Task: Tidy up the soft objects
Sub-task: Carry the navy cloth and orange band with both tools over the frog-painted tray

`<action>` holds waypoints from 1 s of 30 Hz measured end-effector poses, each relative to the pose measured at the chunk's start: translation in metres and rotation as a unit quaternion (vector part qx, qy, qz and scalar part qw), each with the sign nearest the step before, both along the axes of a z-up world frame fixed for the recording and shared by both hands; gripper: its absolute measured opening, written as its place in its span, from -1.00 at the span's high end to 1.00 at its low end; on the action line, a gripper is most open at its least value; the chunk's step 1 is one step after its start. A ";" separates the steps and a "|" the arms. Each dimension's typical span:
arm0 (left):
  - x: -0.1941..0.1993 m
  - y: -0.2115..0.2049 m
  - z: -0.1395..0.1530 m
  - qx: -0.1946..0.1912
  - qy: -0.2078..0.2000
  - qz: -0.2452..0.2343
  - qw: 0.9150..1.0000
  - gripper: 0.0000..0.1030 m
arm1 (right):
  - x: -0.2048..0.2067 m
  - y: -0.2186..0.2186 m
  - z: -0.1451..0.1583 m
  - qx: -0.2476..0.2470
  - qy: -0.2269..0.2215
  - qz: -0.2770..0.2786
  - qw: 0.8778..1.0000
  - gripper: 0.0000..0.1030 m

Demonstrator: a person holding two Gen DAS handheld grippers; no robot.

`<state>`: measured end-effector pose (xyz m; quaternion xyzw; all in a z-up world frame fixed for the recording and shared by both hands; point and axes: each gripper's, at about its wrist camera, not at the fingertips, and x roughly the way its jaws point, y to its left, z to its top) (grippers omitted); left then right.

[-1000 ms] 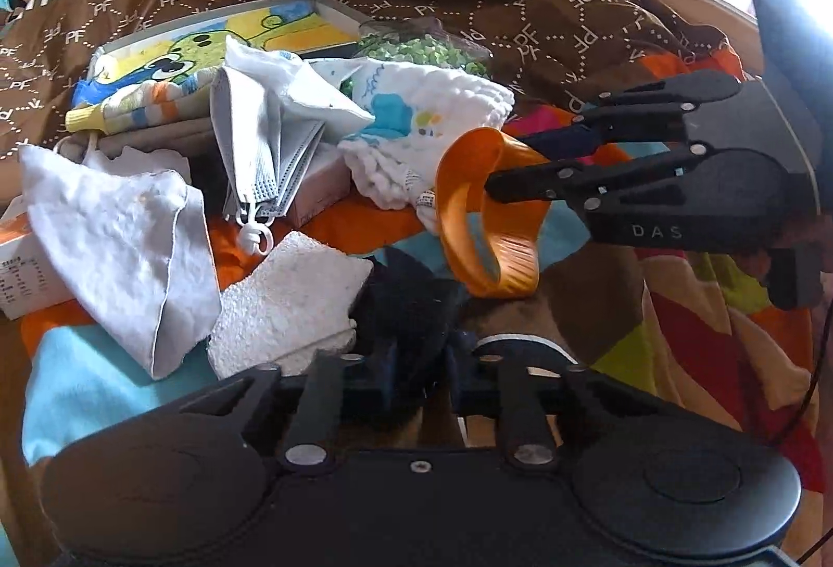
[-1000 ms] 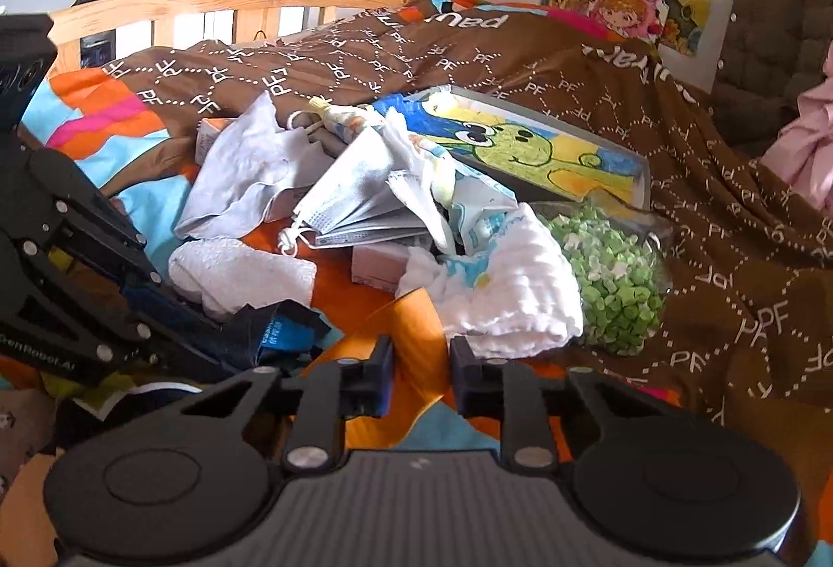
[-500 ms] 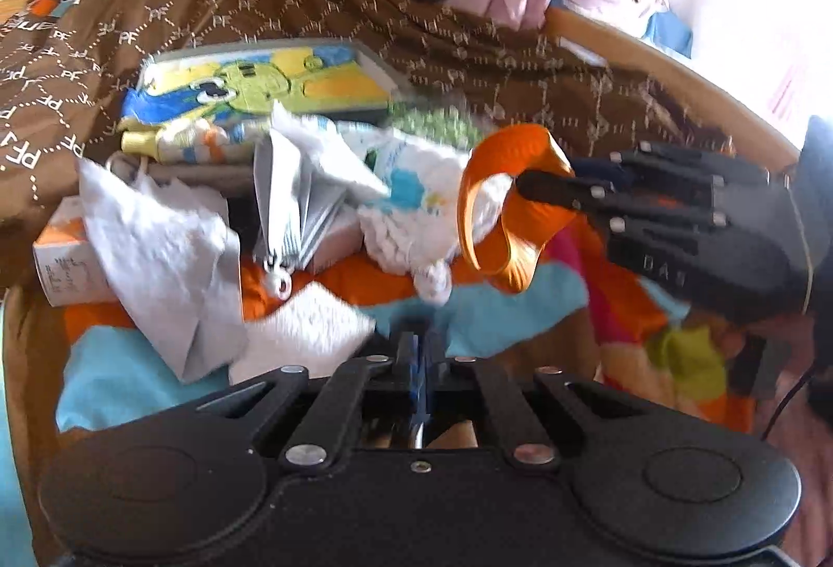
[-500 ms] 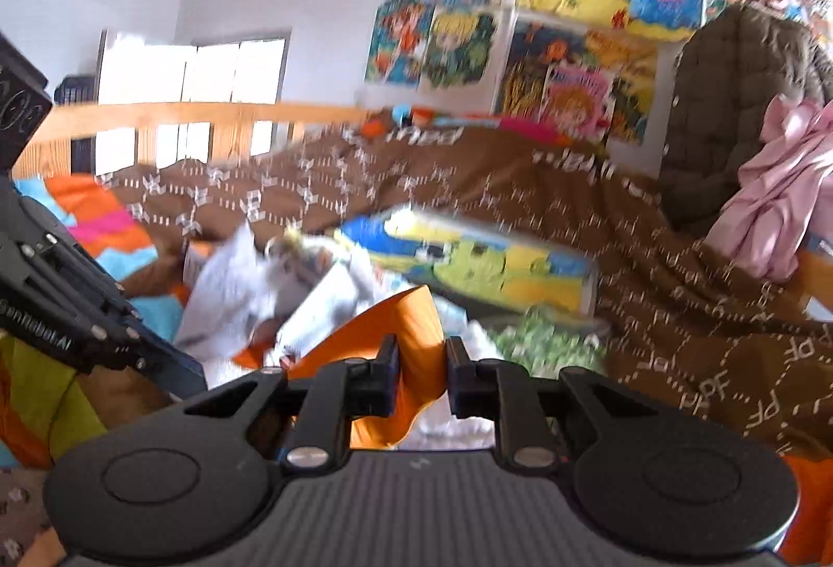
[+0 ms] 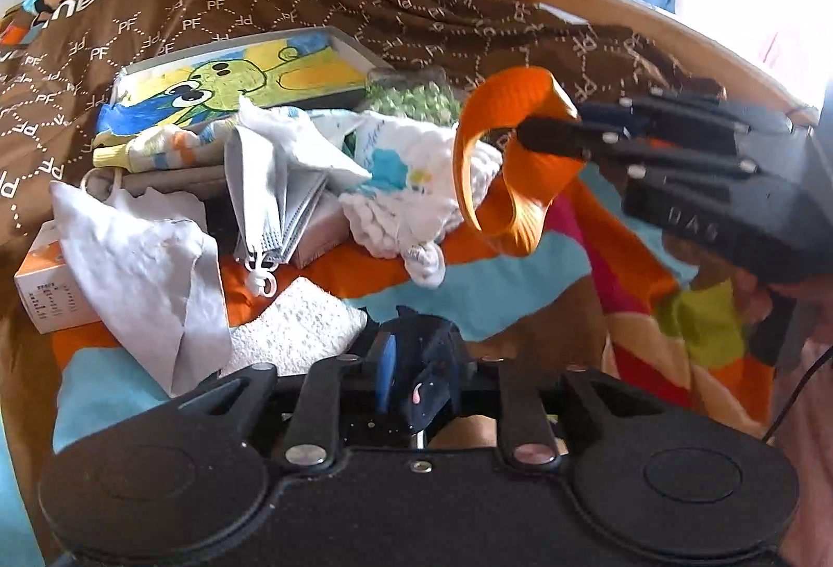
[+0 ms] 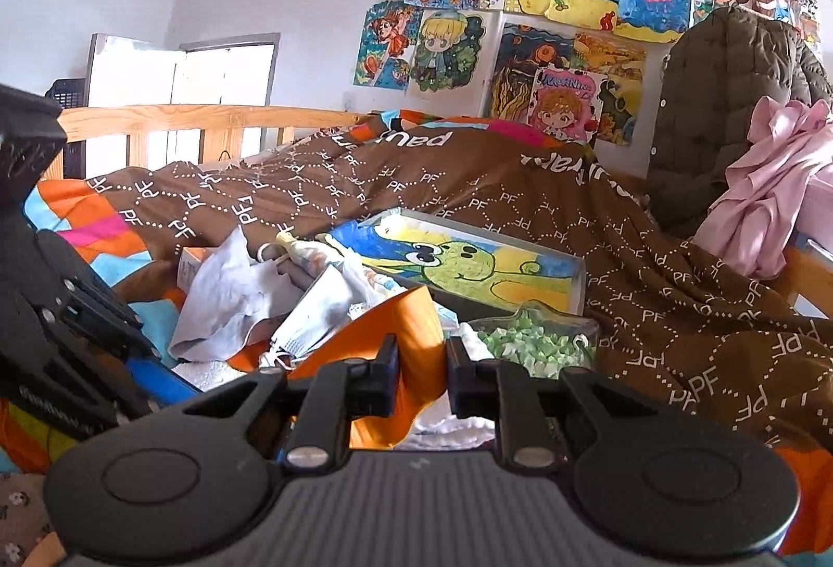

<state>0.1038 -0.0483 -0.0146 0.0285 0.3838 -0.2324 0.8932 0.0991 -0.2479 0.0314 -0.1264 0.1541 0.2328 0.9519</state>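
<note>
Your right claw (image 5: 536, 135) is clamped on the smooth, curled orange fabric band (image 5: 513, 171), holding it up clear of the bed, over the fluffy white printed towel (image 5: 411, 181). Your left claw (image 5: 416, 358) has just been opening, with a crumpled dark navy cloth (image 5: 432, 358) between its jaws; you cannot tell whether the pads press it. Behind the towel, a clear plastic bag (image 5: 411, 98) holds small green pieces. Pleated grey face masks (image 5: 276, 192) lie beside a coarse white sponge block (image 5: 297, 327).
</note>
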 end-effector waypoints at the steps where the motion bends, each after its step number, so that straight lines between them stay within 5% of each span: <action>1: 0.001 -0.002 -0.002 0.004 0.001 -0.003 1.000 0.46 | 0.000 0.000 -0.001 0.000 0.001 0.000 1.000 0.61; 8: 0.011 -0.012 -0.020 0.037 0.019 -0.021 0.999 0.44 | 0.001 0.001 -0.003 0.001 0.002 -0.001 1.000 0.61; 10: 0.014 -0.013 -0.024 0.050 0.025 -0.018 0.998 0.83 | 0.001 0.001 -0.003 0.002 0.001 -0.001 1.000 0.61; 16: 0.013 -0.007 -0.019 0.034 0.013 0.004 0.999 0.99 | -0.002 0.001 -0.001 0.008 -0.011 0.000 1.000 0.61; 30: 0.033 0.014 0.071 -0.042 -0.059 0.052 0.996 0.99 | -0.009 -0.002 0.013 0.038 -0.059 -0.004 0.998 0.61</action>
